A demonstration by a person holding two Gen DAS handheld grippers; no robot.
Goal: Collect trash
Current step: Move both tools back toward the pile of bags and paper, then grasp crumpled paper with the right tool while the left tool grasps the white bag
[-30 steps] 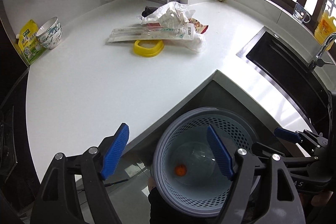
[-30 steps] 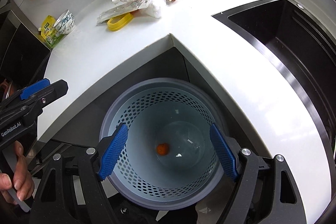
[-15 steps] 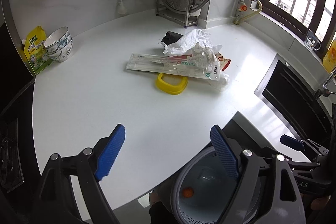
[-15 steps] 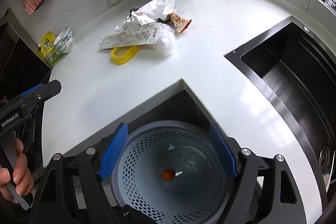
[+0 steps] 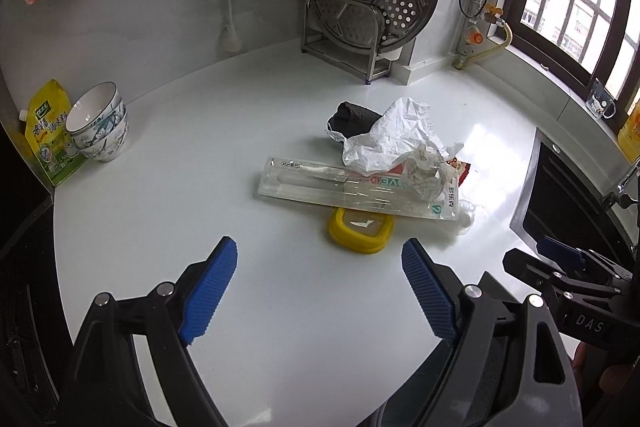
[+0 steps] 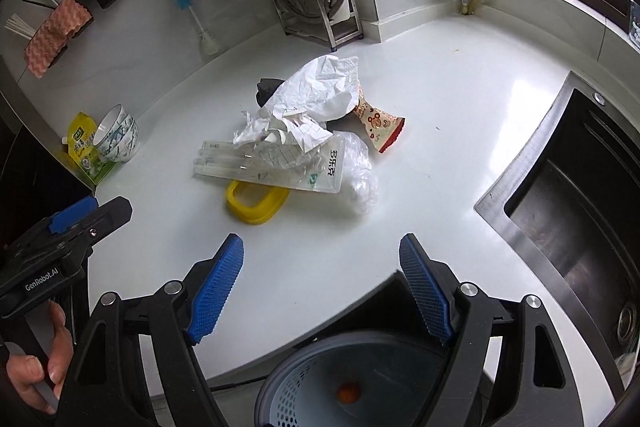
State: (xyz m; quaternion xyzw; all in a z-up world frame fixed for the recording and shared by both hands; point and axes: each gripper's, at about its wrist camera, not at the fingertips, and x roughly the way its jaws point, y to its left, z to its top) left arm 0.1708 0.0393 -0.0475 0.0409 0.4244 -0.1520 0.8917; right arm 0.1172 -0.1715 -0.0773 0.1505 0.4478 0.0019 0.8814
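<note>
A heap of trash lies mid-counter: a clear plastic package [image 5: 352, 193] [image 6: 268, 167] resting on a yellow ring-shaped lid [image 5: 362, 230] [image 6: 256, 203], crumpled white paper [image 5: 394, 139] [image 6: 316, 95], a black wad [image 5: 352, 117], a red-edged snack wrapper [image 6: 380, 125] and a clear plastic bag [image 6: 360, 179]. My left gripper [image 5: 320, 291] hangs open and empty over bare counter, short of the yellow lid. My right gripper [image 6: 322, 287] is open and empty above the counter's edge. Below it stands the grey perforated bin [image 6: 320, 387] with a small orange thing [image 6: 349, 393] inside.
Stacked bowls [image 5: 100, 125] and a yellow-green pouch [image 5: 48, 135] stand at the left. A metal rack with a steamer plate [image 5: 372, 7] is at the back. The black sink [image 6: 580, 195] lies to the right. A hand [image 6: 36, 355] grips the left tool.
Both grippers have risen away from the bin and moved toward the trash heap. The bin has slid out of the left wrist view. The left jaws stand slightly wider.
</note>
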